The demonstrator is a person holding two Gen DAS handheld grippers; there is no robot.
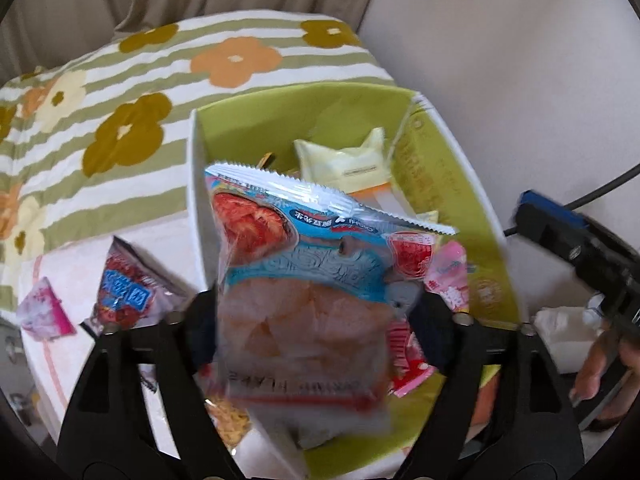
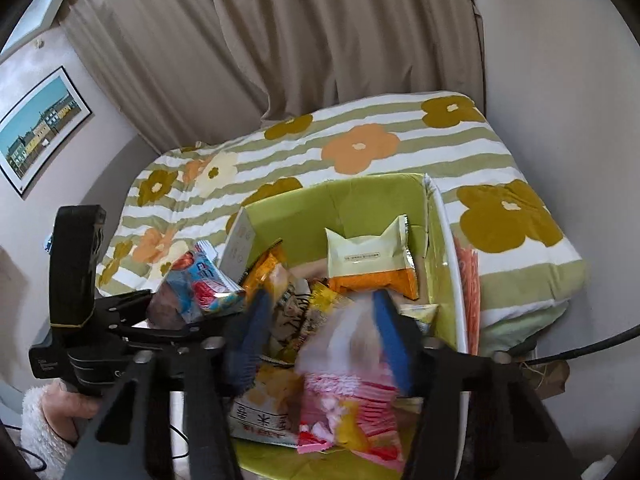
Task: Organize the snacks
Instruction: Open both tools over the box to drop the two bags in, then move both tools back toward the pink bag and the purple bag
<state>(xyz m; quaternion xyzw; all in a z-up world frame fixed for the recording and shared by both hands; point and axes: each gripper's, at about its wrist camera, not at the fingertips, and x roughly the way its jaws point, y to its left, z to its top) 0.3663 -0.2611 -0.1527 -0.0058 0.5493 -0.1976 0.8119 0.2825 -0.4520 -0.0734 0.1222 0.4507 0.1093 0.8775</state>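
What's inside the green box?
Snack packets fill the green box: a cream cat-eared packet, an orange packet, and pink ones at the front. Whatever lies beneath them is covered.

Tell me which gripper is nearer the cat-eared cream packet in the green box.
Right, I think. The right gripper hangs open over the green box, the cream packet just ahead of it. The left gripper holds a shrimp chip bag at the box's near end.
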